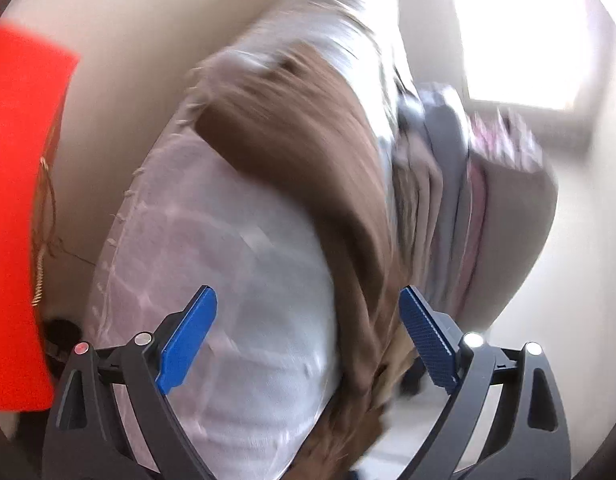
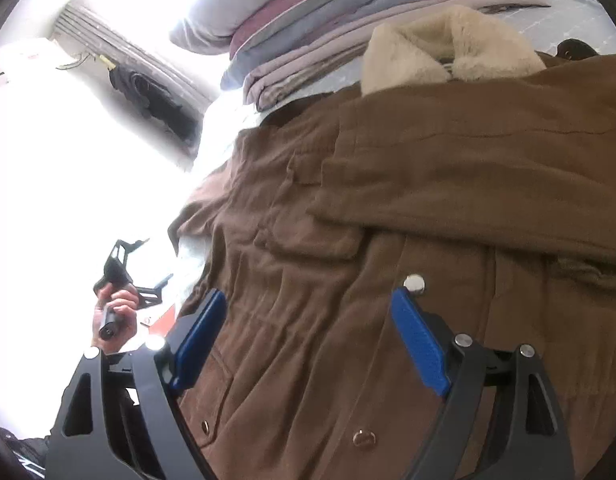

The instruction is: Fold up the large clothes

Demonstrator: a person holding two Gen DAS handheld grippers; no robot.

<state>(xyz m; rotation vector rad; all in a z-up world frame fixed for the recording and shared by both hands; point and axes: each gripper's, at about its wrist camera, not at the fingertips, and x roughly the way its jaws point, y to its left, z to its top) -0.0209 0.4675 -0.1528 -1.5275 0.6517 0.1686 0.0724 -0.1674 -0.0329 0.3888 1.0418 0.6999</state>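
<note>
Bed (image 1: 236,264): covered in a pale sheet; it carries the coat and the stack. In the left wrist view everything is motion-blurred.
Coat (image 2: 387,216): brown, large, spread flat on the bed and filling most of the right wrist view. One sleeve (image 2: 467,200) lies folded across the body. In the left wrist view the coat (image 1: 308,160) shows as a brown band along the bed's edge, its lower part hanging past the edge.
Stack (image 2: 327,20): folded bedding in grey, pink and blue layers, on the bed just beyond the coat's collar; also seen blurred in the left wrist view (image 1: 447,200).
Red cloth (image 1: 16,200): at the left rim of the left wrist view, apart from the bed.
Collar (image 2: 447,48): cream fur, at the coat's far end, next to the stack.
Left gripper (image 1: 308,340): blue pads spread wide, nothing between them, hanging over the sheet and the coat's edge. In the right wrist view it (image 2: 124,268) appears off the bed's side, held by a hand (image 2: 116,308).
Right gripper (image 2: 308,340): jaws spread wide above the coat's front; nothing pinched, pads clear of the fabric.
Snaps (image 2: 363,438): metal buttons on the coat's front near the right gripper.
</note>
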